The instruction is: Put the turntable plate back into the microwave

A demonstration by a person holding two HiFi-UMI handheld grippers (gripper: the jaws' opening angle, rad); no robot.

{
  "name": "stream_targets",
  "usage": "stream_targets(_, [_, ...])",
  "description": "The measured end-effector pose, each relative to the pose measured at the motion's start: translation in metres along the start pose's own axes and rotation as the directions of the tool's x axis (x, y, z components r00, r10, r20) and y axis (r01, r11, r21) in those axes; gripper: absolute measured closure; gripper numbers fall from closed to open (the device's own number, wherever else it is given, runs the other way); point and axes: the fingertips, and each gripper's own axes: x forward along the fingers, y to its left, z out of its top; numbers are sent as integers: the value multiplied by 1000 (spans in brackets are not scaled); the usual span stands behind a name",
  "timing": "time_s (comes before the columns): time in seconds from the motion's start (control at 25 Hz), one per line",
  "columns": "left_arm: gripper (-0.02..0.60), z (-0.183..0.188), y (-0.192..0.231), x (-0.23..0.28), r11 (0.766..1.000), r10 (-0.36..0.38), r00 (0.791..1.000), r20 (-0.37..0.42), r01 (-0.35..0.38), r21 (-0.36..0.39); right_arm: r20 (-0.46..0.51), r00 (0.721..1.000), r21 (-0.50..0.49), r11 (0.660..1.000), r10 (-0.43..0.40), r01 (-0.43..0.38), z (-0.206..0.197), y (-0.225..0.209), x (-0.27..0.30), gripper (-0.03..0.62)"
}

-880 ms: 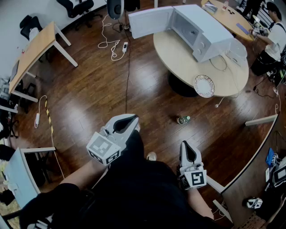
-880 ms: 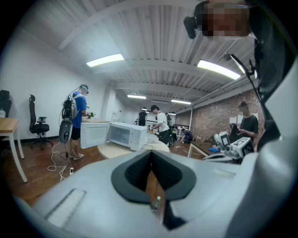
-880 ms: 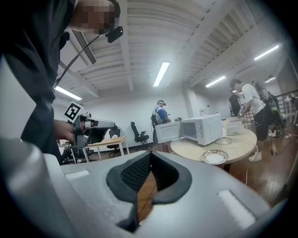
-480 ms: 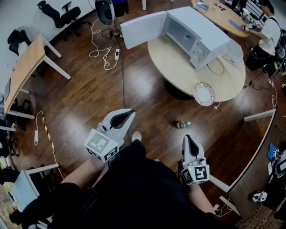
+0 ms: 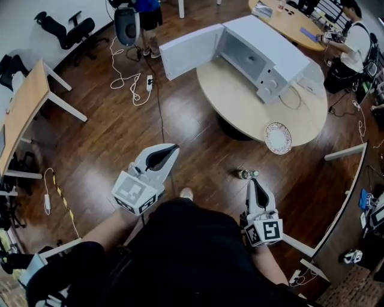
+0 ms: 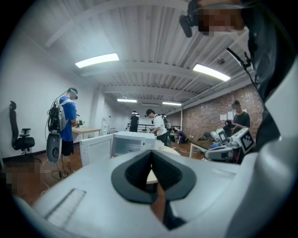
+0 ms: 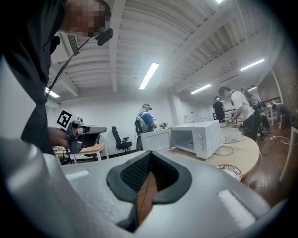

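Note:
The turntable plate (image 5: 278, 138), white with a patterned rim, lies at the near edge of the round beige table (image 5: 234, 99). It also shows low on the right in the right gripper view as the plate (image 7: 229, 171). The white microwave (image 5: 261, 54) stands at the table's far side with its door (image 5: 186, 51) swung wide open. My left gripper (image 5: 170, 148) and right gripper (image 5: 252, 182) are held in front of my body over the wooden floor, well short of the table. Both are shut with nothing between the jaws. Each gripper view looks level toward the microwave (image 6: 125, 142) (image 7: 195, 137).
A small bottle (image 5: 246, 174) lies on the floor between me and the table. Cables (image 5: 129, 78) trail across the floor at the back left. A wooden desk (image 5: 24, 105) stands at the left. People stand behind the microwave (image 5: 144, 9) and at the far right (image 5: 354, 33).
The table, microwave and plate have slid lower in the head view, so they are nearer to me. Both grippers have stayed shut, in the same place before my body.

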Motion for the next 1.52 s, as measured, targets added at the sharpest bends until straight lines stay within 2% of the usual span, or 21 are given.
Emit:
stream_targets(0.2, [577,5,30,20,999,-43,999,18,43,8,-1,1000,-32,999,-19,19,2,11,19,592])
stream_targets(0.44, [577,4,46,31,997,-70,997,19,70,-16,10,997,-13,997,-74,74,5,4,30,592])
stream_targets(0.6, [577,2,47,32,994,-111,994,20,111,12,2,999,-11,999,-52,52,4,12,42,592])
stream_targets(1.0, [577,-8,77,30,998,-65,998,14,65,-9,-38,999,-15,1000,13,-14,-6,20,86,592])
stream_targets(1.16, [577,-8,98,21,999,-35,999,-11,35,-9,-38,998,5,999,54,-54,-9,30,122,592])
stream_targets(1.32, [577,-11,115,43,999,-43,999,-33,42,-20,-28,996,-6,997,79,-79,-3,22,150,592])
stream_targets(1.52, [577,-7,136,75,998,-64,997,-47,63,-18,-55,997,36,998,49,-47,-4,-5,182,592])
